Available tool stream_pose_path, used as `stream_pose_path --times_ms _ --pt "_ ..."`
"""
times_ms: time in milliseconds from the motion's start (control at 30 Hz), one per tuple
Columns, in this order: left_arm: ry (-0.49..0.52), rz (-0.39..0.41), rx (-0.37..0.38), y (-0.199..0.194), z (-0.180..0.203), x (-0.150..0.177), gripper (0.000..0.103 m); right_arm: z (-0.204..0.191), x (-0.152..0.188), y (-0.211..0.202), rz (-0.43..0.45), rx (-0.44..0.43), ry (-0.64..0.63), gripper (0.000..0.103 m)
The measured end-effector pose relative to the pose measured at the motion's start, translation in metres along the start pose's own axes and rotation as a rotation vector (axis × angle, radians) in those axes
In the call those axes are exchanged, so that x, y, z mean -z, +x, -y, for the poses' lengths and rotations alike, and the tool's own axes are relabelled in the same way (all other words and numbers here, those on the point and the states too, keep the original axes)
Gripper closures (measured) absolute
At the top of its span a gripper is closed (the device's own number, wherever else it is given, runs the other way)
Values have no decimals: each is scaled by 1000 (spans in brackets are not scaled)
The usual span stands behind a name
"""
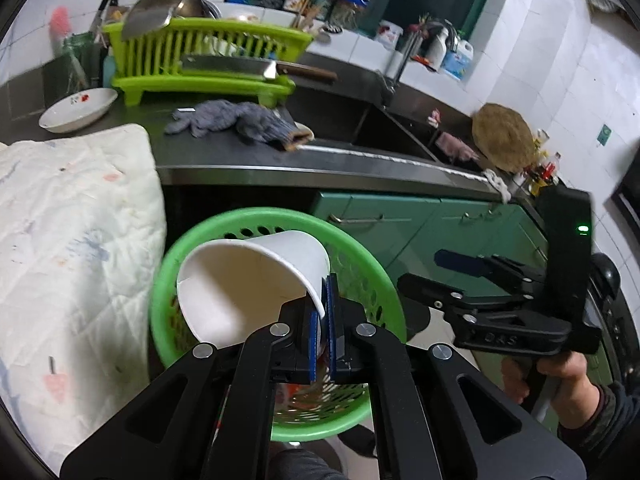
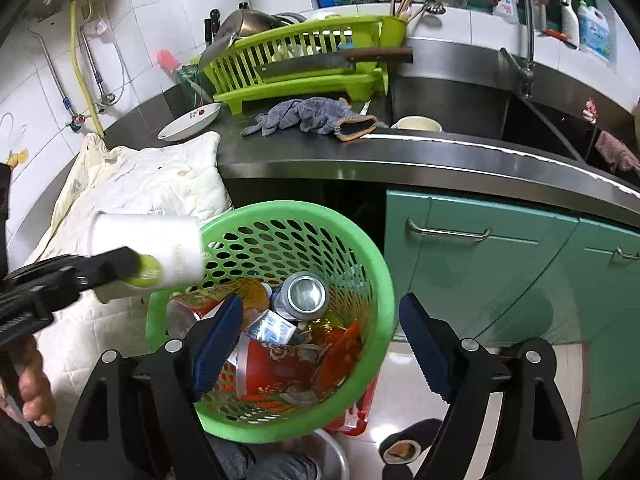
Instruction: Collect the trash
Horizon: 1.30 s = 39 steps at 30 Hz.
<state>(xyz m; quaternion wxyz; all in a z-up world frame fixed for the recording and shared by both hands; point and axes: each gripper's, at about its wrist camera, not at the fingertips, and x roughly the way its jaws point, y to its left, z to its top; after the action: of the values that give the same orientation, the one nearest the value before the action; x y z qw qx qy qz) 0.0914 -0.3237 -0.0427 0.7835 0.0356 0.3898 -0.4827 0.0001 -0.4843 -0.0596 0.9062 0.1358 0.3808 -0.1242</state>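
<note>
Left gripper (image 1: 320,320) pinched the paper cup (image 1: 248,280) by its thin rim above the green basket (image 2: 380,292); light, crushable; right gripper (image 2: 320,344) gaped, empty.

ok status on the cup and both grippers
Left gripper shut on paper cup, over green basket. Right gripper open, empty. Nothing blocking.

My left tongs (image 1: 322,316) hide pt of cup (image 1: 256,280) rim; cup blurred in right view; basket (image 2: 240,220) btm cut off.
</note>
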Motion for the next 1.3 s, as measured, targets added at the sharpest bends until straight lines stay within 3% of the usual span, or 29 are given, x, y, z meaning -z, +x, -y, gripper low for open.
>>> stream_pose_path --times_ms 100,167,200,467,667,933,1300 --pt "5 -19 22 8 6 3 92 1 6 -7 13 8 -6 24" --pt "-4 -20 29 9 8 6 66 1 9 -10 20 7 -5 24" --pt "-5 -13 32 8 8 8 62 0 11 -12 24 6 -5 24" --pt "-9 34 21 -20 3 13 59 -17 20 -23 39 -39 -1 24" --pt "-38 62 -83 -56 -15 23 53 -50 23 -33 60 -104 -23 21" --pt "-77 139 -248 -114 -39 34 43 -109 21 -46 101 -138 -151 18" --pt "-128 196 -386 -167 -66 48 38 -161 18 -46 111 -215 -235 17"
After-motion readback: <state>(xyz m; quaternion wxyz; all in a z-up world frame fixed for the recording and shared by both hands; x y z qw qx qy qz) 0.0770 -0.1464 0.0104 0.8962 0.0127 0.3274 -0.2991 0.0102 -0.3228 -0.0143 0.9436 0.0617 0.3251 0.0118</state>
